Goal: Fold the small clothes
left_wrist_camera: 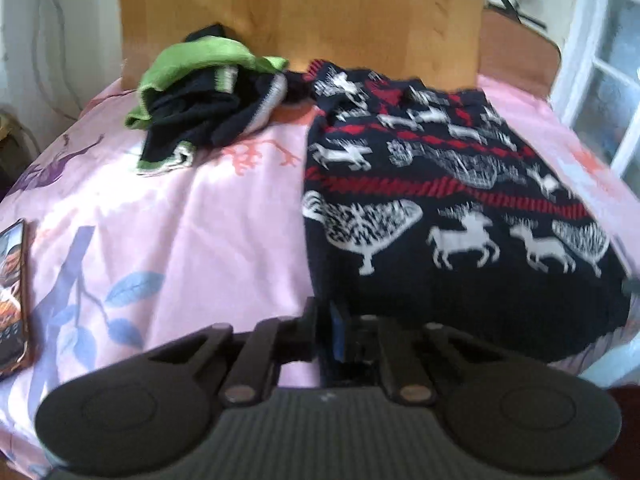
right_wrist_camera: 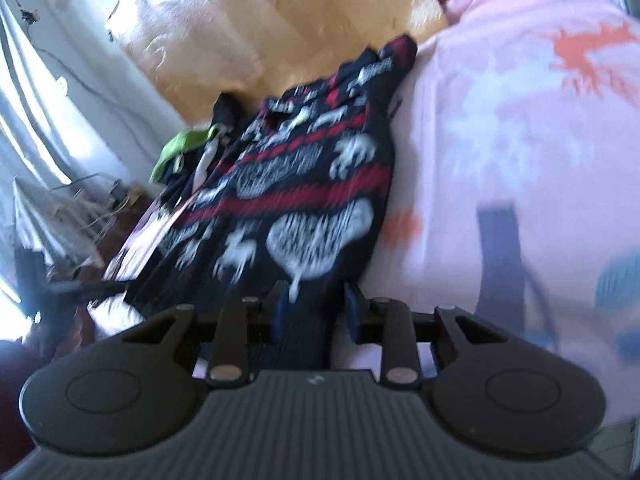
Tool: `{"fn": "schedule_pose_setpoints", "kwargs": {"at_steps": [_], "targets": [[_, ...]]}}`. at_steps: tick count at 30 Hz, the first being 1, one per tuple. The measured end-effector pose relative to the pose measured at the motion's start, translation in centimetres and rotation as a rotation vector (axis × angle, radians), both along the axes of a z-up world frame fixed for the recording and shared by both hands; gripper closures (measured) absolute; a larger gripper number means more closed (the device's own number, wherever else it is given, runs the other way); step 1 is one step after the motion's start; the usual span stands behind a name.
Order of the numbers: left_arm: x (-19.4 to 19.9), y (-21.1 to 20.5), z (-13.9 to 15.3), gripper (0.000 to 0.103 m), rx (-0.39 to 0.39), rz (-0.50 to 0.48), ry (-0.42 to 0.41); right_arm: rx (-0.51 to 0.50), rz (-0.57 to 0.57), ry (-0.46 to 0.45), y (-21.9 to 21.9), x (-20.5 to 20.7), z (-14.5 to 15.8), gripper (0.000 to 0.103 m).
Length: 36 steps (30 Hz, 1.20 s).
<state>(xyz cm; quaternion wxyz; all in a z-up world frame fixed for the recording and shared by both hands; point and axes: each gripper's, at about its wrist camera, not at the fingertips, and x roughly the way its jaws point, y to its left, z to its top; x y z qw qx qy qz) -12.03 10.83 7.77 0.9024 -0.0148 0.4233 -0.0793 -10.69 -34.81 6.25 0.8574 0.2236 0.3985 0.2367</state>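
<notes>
A dark knitted sweater (left_wrist_camera: 440,200) with white reindeer and red stripes lies flat on the pink bedsheet (left_wrist_camera: 180,220). My left gripper (left_wrist_camera: 325,328) is shut at the sweater's near left corner. I cannot tell whether any cloth is pinched between its pads. In the right wrist view the same sweater (right_wrist_camera: 304,184) runs away from me, and its near edge passes between the blue pads. My right gripper (right_wrist_camera: 316,308) is shut on that thick fold of fabric. Both views are blurred.
A crumpled green and black garment (left_wrist_camera: 200,100) lies at the back left by the wooden headboard (left_wrist_camera: 300,12); it also shows as a green garment (right_wrist_camera: 180,148). A phone (left_wrist_camera: 12,296) rests at the bed's left edge. A white window frame (left_wrist_camera: 600,80) stands on the right.
</notes>
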Motion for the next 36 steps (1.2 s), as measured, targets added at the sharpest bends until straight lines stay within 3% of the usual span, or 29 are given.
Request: {"fn": "schedule_pose_setpoints", "kwargs": {"at_steps": [3,6,10,13,17,21,23,24,25,27,32,36], "targets": [[-0.3,1.8,1.5,0.096,-0.113,0.049,-0.030,0.039,-0.039,-0.014,0.2,-1.0,-0.4,0.073],[-0.8,3.7,2.8,0.097,-0.226,0.088,-0.063,0.028,-0.039,-0.003,1.0,-1.2,-0.8,0.093],[0.0,4.9,3.4,0.097,-0.346,0.125,-0.067,0.015,-0.019,-0.031,1.5,-0.5,-0.2,0.095],[1.8,5.2,4.3,0.097,-0.426,0.143,-0.089,0.065,-0.025,-0.113,0.8,0.8,1.6,0.095],[6.6,4.3,6.1,0.097,-0.449,0.142,-0.141,0.111,-0.090,-0.169,-0.8,4.9,3.9,0.095],[14.4,2.5,6.7,0.096,-0.384,0.166,-0.156,0.097,-0.183,-0.195,-2.1,11.2,4.6,0.095],[18.8,0.9,5.9,0.075,-0.257,0.187,-0.152,0.100,-0.266,-0.172,-2.7,14.7,3.8,0.094],[20.7,0.1,5.1,0.070,-0.168,0.223,-0.135,0.109,-0.304,-0.148,-3.0,16.7,3.0,0.090],[21.9,-0.4,4.4,0.069,-0.109,0.257,-0.103,0.095,-0.335,-0.124,-3.2,18.0,2.3,0.073],[22.6,-0.8,3.3,0.069,-0.123,0.233,-0.059,0.064,-0.408,-0.085,-3.7,18.8,1.6,0.053],[21.6,-3.4,2.5,0.067,-0.128,0.100,-0.091,0.093,-0.347,-0.175,-4.4,16.8,2.2,0.053],[21.7,-6.0,0.8,0.066,0.033,0.063,-0.074,0.054,-0.228,-0.182,-1.6,18.6,2.4,0.056]]}}
